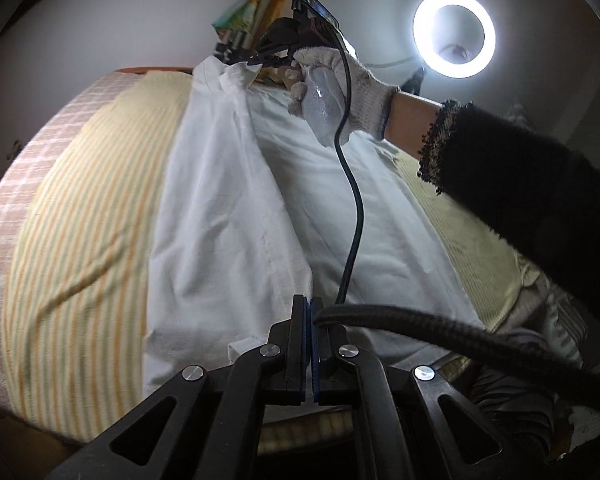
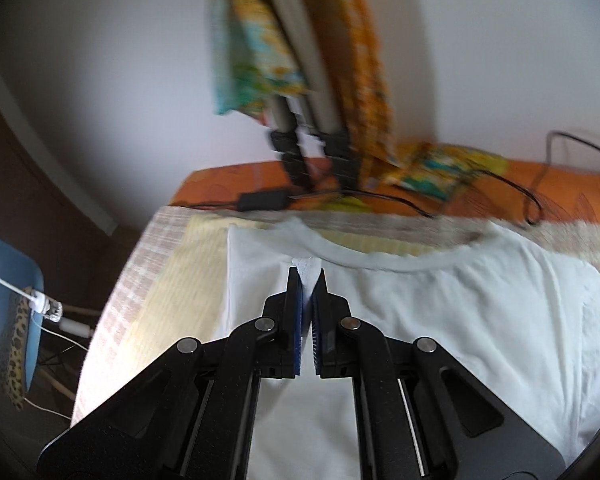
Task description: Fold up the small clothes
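Note:
A white shirt lies on a yellow striped towel. My left gripper is shut on the shirt's near edge. My right gripper shows at the far end of the left wrist view, held in a gloved hand, shut on a lifted fold of the shirt. In the right wrist view the right gripper pinches a tuck of the white shirt just below the neckline. The fold runs raised between the two grippers.
A black cable hangs from the right gripper across the shirt. A ring light glows at the back. A checked cloth covers the table under the towel. An orange surface with cables and colourful fabric lies behind.

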`<act>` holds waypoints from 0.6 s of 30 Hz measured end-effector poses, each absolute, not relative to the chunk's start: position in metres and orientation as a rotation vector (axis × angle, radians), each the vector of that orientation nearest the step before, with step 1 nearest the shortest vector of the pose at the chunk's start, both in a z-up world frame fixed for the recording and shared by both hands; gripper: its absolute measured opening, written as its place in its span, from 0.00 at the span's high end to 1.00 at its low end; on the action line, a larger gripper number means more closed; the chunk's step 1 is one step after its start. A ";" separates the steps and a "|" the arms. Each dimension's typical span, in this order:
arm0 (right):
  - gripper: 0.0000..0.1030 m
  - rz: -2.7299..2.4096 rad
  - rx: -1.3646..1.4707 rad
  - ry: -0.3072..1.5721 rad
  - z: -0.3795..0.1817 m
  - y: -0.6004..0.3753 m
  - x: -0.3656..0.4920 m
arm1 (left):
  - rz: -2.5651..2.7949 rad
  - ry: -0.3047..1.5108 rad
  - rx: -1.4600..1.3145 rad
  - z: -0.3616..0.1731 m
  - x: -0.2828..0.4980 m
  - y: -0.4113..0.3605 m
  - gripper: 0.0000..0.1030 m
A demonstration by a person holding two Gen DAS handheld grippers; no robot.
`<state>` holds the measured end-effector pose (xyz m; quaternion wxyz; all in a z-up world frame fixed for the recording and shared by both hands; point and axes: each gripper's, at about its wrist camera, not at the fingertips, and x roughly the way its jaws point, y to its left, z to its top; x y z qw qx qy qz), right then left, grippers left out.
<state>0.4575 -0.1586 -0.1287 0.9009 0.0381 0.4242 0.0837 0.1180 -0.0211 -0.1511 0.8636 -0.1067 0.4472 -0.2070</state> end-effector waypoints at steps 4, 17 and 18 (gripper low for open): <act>0.95 0.122 0.054 0.911 -0.142 -0.177 0.459 | -0.440 0.959 -0.174 -0.155 0.120 -0.037 1.00; 0.45 0.089 -0.029 0.864 -0.131 -0.180 0.443 | -0.452 0.963 -0.134 -0.143 0.103 -0.041 0.70; 0.45 0.091 -0.026 0.856 -0.126 -0.181 0.439 | -0.443 0.962 -0.132 -0.142 0.100 -0.038 0.70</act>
